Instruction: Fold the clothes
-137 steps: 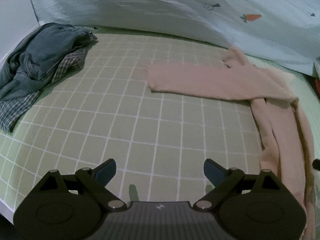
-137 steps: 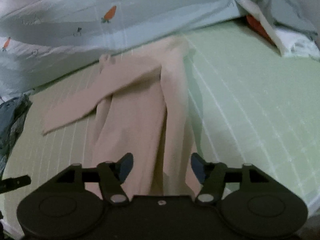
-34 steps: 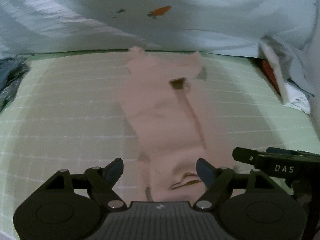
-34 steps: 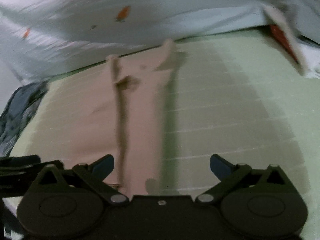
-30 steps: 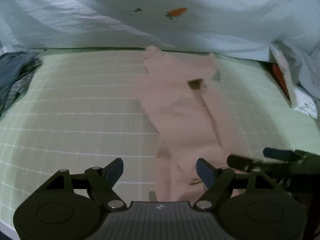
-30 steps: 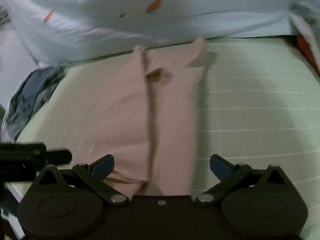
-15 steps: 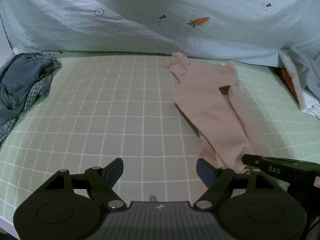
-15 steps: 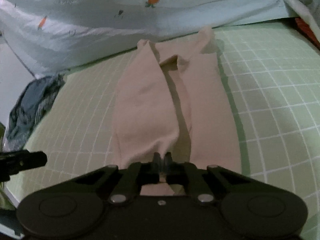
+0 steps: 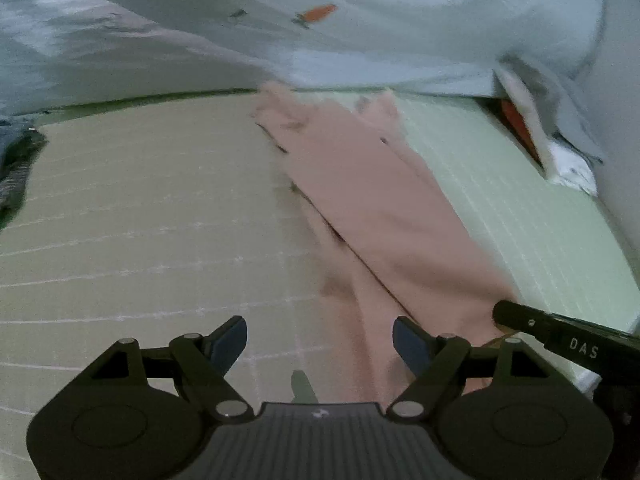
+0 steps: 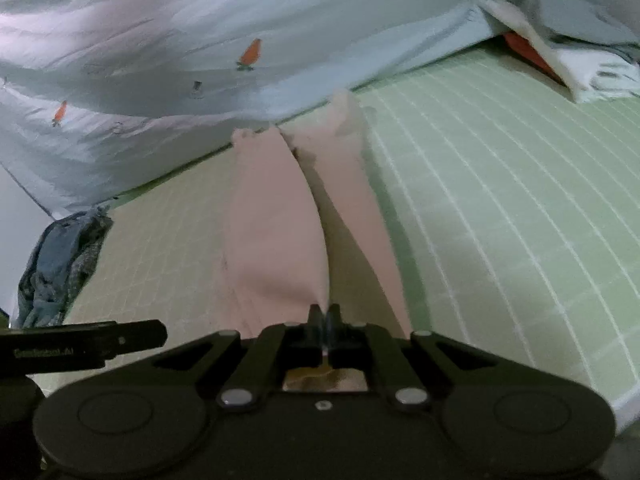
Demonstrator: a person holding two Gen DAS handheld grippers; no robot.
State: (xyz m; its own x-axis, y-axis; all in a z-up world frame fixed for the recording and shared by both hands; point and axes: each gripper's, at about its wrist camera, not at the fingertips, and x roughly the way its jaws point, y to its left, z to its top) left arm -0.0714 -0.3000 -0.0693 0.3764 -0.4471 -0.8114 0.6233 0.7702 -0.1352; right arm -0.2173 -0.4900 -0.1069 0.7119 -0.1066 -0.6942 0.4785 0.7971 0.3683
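While the pink garment [image 10: 276, 224] lies stretched out lengthwise on the green checked bed sheet [image 10: 500, 200], its near end is pinched in the right tongs [image 10: 323, 316], which are clamped tight on the fabric edge so the cloth lifts up a bit toward them. It looks folded in on itself, with one long flap on top and a narrower strip running along its right side in the right wrist view, and the far end reaches almost to the pale blue duvet with little carrots on it [image 10: 200, 60]. From the left wrist view the same pink garment [image 9: 384, 208] runs diagonally, and the left tongs [image 9: 320, 340] sit wide apart with nothing between them, hovering over the sheet just beside the garment's near end. The right tongs [image 9: 560, 336] poke in from the right there, at the garment's corner. Off to the left is a heap of denim and plaid clothes [image 10: 60, 260], well apart from the pink one. Over in the far right corner there's a white pillow with something orange under it [image 10: 532, 52]
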